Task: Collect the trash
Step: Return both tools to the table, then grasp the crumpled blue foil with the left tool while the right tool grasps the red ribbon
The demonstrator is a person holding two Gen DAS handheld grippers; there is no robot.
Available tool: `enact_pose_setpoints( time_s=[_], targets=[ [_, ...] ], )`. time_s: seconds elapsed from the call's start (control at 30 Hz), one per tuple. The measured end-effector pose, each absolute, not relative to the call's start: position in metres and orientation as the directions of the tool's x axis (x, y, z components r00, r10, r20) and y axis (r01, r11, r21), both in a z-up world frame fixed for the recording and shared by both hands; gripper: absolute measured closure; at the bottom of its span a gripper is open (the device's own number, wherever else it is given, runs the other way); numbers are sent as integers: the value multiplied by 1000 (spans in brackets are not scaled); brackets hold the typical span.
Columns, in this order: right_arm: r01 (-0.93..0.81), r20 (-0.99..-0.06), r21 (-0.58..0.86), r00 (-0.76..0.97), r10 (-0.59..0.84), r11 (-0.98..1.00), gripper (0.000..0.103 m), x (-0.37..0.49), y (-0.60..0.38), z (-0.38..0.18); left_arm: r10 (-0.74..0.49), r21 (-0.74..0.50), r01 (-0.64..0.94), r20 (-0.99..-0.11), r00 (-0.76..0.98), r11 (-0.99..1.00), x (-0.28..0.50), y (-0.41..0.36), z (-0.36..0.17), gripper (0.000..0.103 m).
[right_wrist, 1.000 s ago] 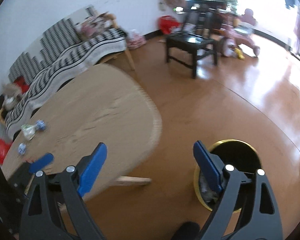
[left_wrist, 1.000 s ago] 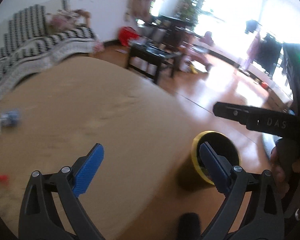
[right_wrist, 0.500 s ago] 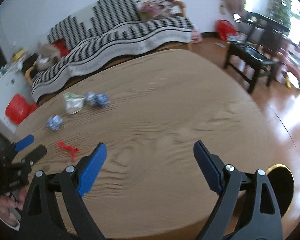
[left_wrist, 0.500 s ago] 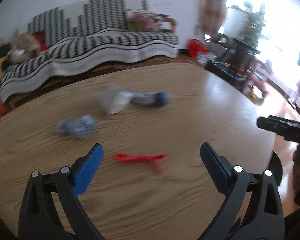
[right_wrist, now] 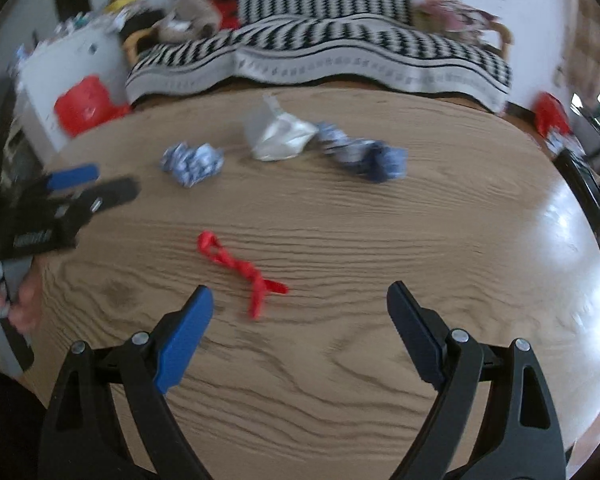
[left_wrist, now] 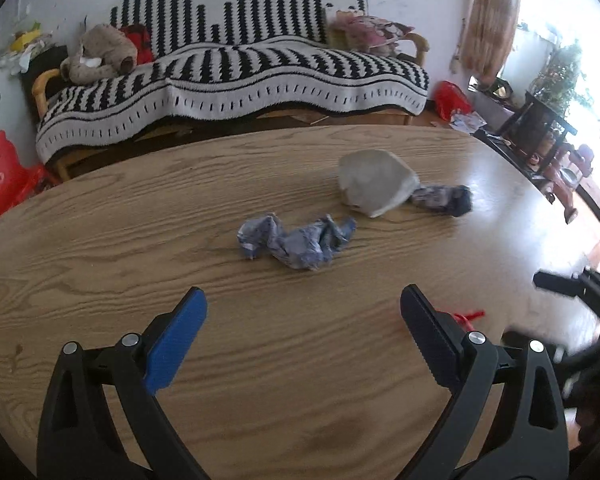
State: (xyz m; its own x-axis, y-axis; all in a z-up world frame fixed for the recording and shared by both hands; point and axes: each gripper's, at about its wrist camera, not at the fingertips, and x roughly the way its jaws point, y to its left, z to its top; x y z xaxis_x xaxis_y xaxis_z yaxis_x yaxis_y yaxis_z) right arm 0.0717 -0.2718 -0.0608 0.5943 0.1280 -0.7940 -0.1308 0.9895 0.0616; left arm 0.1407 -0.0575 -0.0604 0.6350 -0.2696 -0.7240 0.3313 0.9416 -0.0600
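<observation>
Several pieces of trash lie on the oval wooden table (left_wrist: 100,248). A crumpled blue-white wrapper (left_wrist: 296,240) lies just ahead of my open, empty left gripper (left_wrist: 302,320). Behind it are a clear crumpled plastic bag (left_wrist: 374,188) and a dark blue wrapper (left_wrist: 444,199). A red twisted strip (right_wrist: 240,270) lies just ahead of my open, empty right gripper (right_wrist: 298,320); its end shows in the left wrist view (left_wrist: 470,315). The right wrist view also shows the blue-white wrapper (right_wrist: 192,162), the plastic bag (right_wrist: 278,136) and the dark blue wrapper (right_wrist: 366,154).
A sofa with a black-and-white striped cover (left_wrist: 236,68) stands behind the table, with a plush toy (left_wrist: 100,54) on it. A red stool (left_wrist: 2,176) is at the left. The table edge curves off at the right, with wooden floor (left_wrist: 598,216) beyond.
Both grippers have swung left from the yellow bin on the floor to over the table. The trash is now closer and nearly centred ahead of them. Both stay open.
</observation>
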Motion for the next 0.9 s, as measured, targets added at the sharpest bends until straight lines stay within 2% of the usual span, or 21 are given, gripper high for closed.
enact_pose_setpoints(
  time_s=[0.17,0.47,0.53,0.63,0.67,0.7,0.77,0.87,0.9],
  targets=[
    [-193,-810,-5,577,110,981,18,87,-252,-81,-282,-111,299,-732,620,948,176,-64,-77,9],
    [-222,-817,16,560,141,975,18,108,-247,-100,-253,-127,245,-757,602,961,218,-78,-97,9],
    [-234,-814,17,562,149,972,21,109,-245,-100,-258,-142,237,-768,586,961,223,-80,-100,9],
    [-262,-807,20,565,170,965,49,107,-240,-96,-249,-121,249,-772,585,961,223,-86,-102,11],
    [-270,-807,23,563,178,962,66,106,-239,-95,-248,-116,254,-774,583,960,221,-88,-102,23],
    [-284,-810,30,555,189,959,78,105,-236,-94,-228,-86,259,-774,590,962,218,-91,-103,26],
    [-302,-814,38,544,205,952,91,102,-233,-93,-227,-61,288,-776,588,956,214,-96,-103,51],
    [-311,-819,55,529,221,949,92,99,-230,-91,-217,-33,309,-783,583,951,206,-101,-99,64],
    [-307,-819,59,529,222,950,92,98,-230,-91,-210,-20,315,-785,583,949,203,-102,-97,65]
  ],
)
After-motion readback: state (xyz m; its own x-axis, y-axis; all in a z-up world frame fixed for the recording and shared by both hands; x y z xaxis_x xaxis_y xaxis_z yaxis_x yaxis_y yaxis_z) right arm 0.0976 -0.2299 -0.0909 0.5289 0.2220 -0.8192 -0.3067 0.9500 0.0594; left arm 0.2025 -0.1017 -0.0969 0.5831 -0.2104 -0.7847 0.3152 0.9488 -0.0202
